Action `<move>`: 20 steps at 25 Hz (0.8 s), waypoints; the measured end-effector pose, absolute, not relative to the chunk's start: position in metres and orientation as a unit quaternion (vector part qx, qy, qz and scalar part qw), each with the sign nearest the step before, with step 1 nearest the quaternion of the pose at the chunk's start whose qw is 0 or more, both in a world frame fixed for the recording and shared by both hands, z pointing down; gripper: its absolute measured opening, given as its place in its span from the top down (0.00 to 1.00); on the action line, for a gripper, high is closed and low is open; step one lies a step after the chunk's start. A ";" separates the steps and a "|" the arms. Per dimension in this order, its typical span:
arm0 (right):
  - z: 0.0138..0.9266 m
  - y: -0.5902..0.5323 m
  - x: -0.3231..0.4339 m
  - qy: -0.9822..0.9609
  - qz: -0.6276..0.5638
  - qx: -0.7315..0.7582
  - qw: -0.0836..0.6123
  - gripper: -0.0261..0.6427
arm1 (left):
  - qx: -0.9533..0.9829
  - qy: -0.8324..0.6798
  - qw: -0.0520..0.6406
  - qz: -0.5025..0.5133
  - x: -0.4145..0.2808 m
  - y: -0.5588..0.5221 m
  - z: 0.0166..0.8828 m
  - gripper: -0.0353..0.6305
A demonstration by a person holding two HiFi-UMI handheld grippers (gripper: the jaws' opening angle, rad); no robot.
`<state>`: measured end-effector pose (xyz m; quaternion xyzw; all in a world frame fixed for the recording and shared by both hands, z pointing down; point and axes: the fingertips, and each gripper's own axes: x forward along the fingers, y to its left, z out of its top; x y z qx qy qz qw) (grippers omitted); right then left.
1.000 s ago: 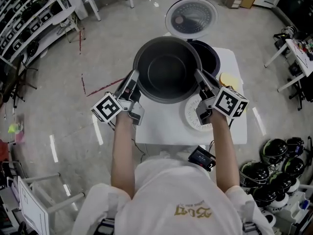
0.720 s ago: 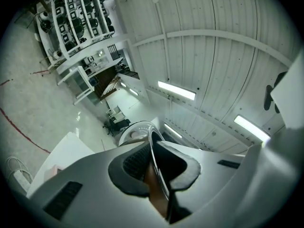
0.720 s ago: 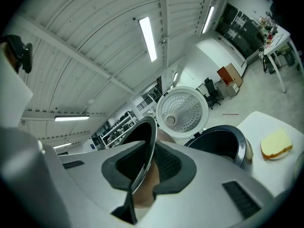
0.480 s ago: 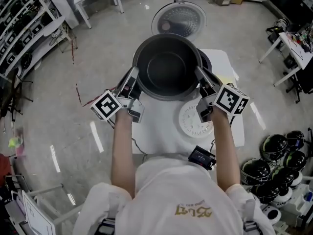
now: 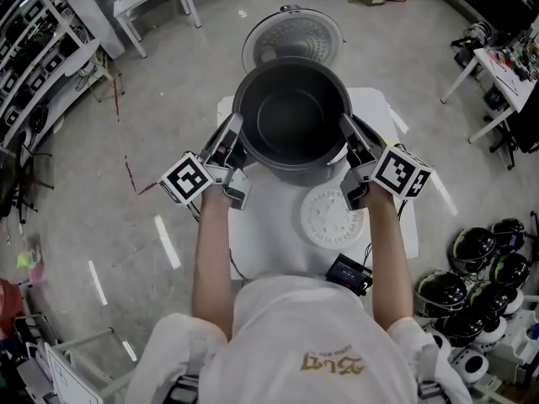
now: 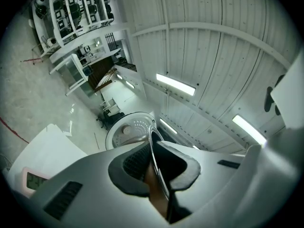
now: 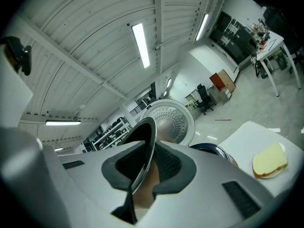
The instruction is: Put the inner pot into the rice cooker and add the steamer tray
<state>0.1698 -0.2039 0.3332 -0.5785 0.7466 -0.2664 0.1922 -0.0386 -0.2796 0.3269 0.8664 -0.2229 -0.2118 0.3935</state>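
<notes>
The dark inner pot (image 5: 292,120) hangs in the air between both grippers, directly above the rice cooker, whose body it hides in the head view. Behind it the cooker's open round lid (image 5: 292,39) stands up. My left gripper (image 5: 232,139) is shut on the pot's left rim (image 6: 156,160), and my right gripper (image 5: 352,139) is shut on the right rim (image 7: 145,156). In the right gripper view, part of the cooker's opening (image 7: 209,149) shows past the jaws. The white perforated steamer tray (image 5: 331,215) lies flat on the white table (image 5: 269,217), nearer to me than the pot.
A small black device (image 5: 348,272) sits at the table's near edge. A yellow piece on a small plate (image 7: 269,159) lies on the table's right side. Several helmets (image 5: 476,263) are on the floor to the right; shelving (image 5: 38,66) stands far left.
Both grippers have carried the pot away from me and rightward. It was left of the cooker's opening and now covers it. The grips on the rim are unchanged.
</notes>
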 end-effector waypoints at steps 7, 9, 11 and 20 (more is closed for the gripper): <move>0.345 -0.213 0.191 0.736 -0.274 -0.590 0.188 0.86 | 0.864 -0.216 0.409 -0.197 -0.015 -0.295 0.345 0.87; 0.350 -0.217 0.196 0.734 -0.278 -0.590 0.189 0.86 | 0.855 -0.211 0.430 -0.199 -0.006 -0.297 0.350 0.87; 0.358 -0.220 0.203 0.731 -0.286 -0.590 0.189 0.86 | 0.859 -0.215 0.425 -0.189 0.000 -0.300 0.356 0.87; 0.386 -0.228 0.225 0.719 -0.313 -0.592 0.184 0.86 | 0.861 -0.224 0.427 -0.161 0.021 -0.312 0.382 0.87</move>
